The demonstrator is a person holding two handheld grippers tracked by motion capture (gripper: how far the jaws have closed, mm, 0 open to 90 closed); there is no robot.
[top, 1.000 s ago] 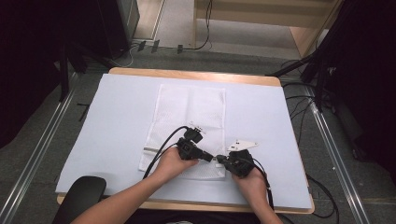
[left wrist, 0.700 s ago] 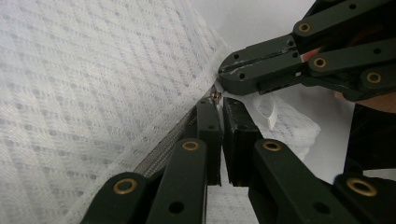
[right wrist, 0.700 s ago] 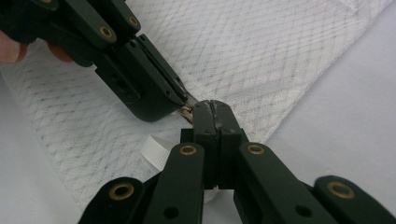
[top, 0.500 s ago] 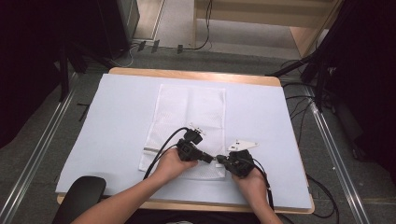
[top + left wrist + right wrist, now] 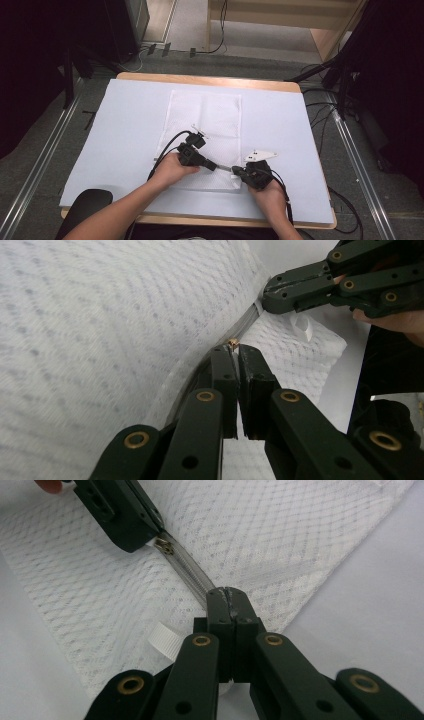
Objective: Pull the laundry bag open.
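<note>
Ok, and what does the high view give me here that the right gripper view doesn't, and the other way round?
High view: the whole table with its wooden edge, the full outline of the mesh bag, a forearm behind each hand, and cables on the floor.
Right gripper view: close detail, with the brass zipper slider at the tip of the left tongs, the zipper track running to the shut right tongs, and a white ribbed tab beside them.
Shared: the mesh bag and both tongs pinching along its zipper.
</note>
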